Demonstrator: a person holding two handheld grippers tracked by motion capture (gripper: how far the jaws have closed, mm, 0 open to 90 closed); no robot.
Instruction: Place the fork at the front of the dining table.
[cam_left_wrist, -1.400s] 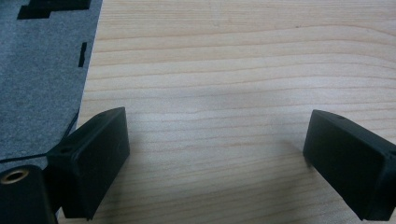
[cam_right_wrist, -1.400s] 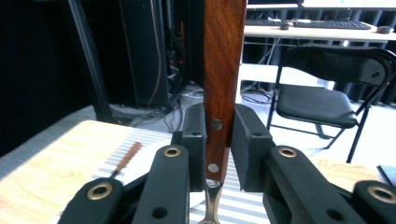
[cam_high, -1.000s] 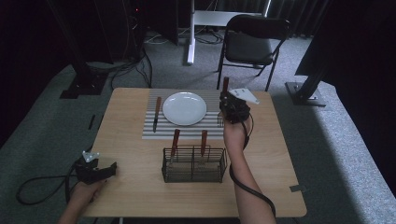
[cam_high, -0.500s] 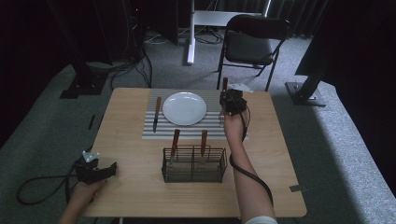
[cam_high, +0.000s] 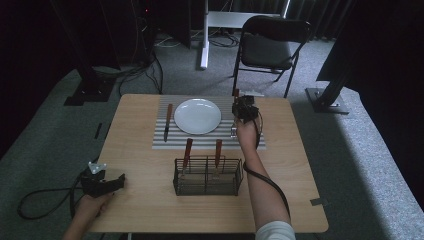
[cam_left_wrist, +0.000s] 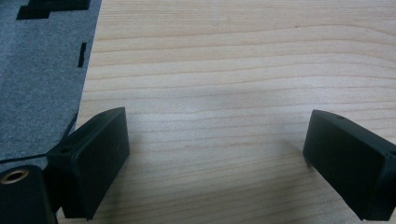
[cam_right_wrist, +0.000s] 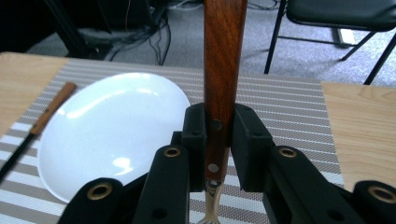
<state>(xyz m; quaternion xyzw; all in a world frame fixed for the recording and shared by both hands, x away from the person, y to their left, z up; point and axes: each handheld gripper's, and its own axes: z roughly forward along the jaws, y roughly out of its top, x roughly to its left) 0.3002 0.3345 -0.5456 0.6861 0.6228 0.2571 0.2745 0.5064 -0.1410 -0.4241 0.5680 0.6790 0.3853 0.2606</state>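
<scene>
The right gripper (cam_right_wrist: 218, 144) is clamped on the wooden handle of a fork (cam_right_wrist: 223, 70), tines hanging down over the striped placemat (cam_right_wrist: 289, 112) just right of the white plate (cam_right_wrist: 107, 130). Step in hand, as judged: laying the fork beside the plate. The next move calls for lowering it flat, then releasing. The forearm extends forward past the wire caddy (cam_high: 207, 175). The left gripper (cam_left_wrist: 219, 158) rests on the table (cam_left_wrist: 233, 70), jaws apart and empty.
</scene>
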